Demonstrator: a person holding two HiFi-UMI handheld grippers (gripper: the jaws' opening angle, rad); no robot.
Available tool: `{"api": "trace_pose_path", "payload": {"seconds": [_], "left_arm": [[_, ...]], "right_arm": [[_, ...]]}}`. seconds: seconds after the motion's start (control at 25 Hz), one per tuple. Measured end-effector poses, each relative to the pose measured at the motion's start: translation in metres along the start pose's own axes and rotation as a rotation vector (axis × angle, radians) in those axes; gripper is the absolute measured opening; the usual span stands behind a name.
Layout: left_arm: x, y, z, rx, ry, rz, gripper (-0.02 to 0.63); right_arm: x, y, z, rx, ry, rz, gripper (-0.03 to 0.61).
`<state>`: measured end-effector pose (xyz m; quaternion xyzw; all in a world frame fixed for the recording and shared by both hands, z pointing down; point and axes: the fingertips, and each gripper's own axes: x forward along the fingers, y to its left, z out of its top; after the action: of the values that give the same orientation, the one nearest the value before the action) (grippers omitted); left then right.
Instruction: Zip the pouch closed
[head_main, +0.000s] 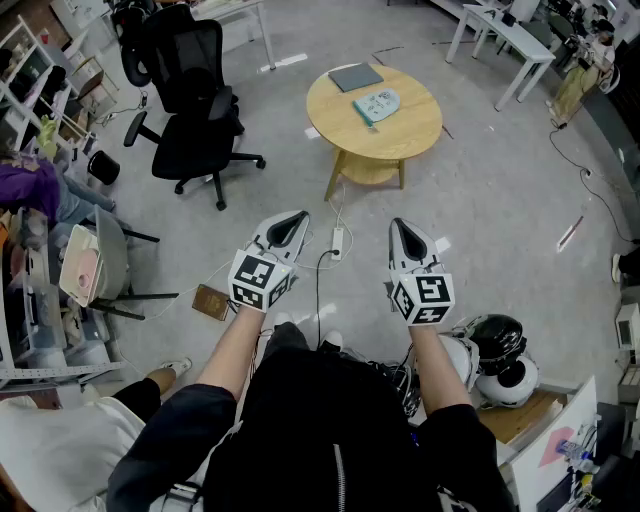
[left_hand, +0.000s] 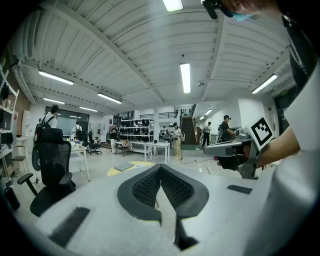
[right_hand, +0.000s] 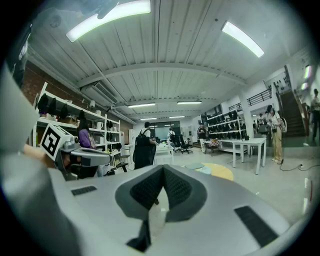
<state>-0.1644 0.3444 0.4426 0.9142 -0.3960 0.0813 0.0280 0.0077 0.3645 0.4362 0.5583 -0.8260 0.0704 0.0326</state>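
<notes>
A pale blue-green pouch (head_main: 377, 104) lies on a round wooden table (head_main: 420, 135) a few steps ahead, beside a flat grey case (head_main: 356, 77). The head view does not show whether its zip is closed. My left gripper (head_main: 297, 217) and right gripper (head_main: 398, 225) are held side by side at waist height, far short of the table and pointing towards it. Both are shut with nothing between the pads. In the left gripper view the jaws (left_hand: 160, 167) meet at the tip, and the table (left_hand: 135, 165) shows beyond. The right gripper view shows its jaws (right_hand: 163, 169) closed the same way.
A black office chair (head_main: 190, 95) stands to the left of the table. White desks (head_main: 505, 35) line the far right. A power strip with a cable (head_main: 337, 240) lies on the floor between me and the table. Helmets (head_main: 497, 355) sit low at my right.
</notes>
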Motion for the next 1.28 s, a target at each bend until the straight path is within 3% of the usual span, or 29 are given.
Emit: {"api": "trace_pose_path", "payload": {"seconds": [0.4,0.72,0.96,1.28], "left_arm": [[-0.003,-0.006,-0.005,-0.01,0.004,0.01,0.003],[0.024,0.003,-0.01,-0.021,0.001,-0.02,0.003],[0.069,0.039,-0.017,-0.039,0.007,-0.045,0.003],[0.153,0.116,-0.011,-0.047,0.019,-0.089,0.003]], "right_arm": [[-0.009,-0.003,-0.006,0.009,0.008,0.013,0.001],[0.01,-0.02,-0.016,0.031,0.026,-0.013,0.002],[0.059,-0.037,-0.018,0.028,0.047,-0.029,0.002],[0.167,-0.067,-0.004,0.027,0.069,-0.047,0.002]]}}
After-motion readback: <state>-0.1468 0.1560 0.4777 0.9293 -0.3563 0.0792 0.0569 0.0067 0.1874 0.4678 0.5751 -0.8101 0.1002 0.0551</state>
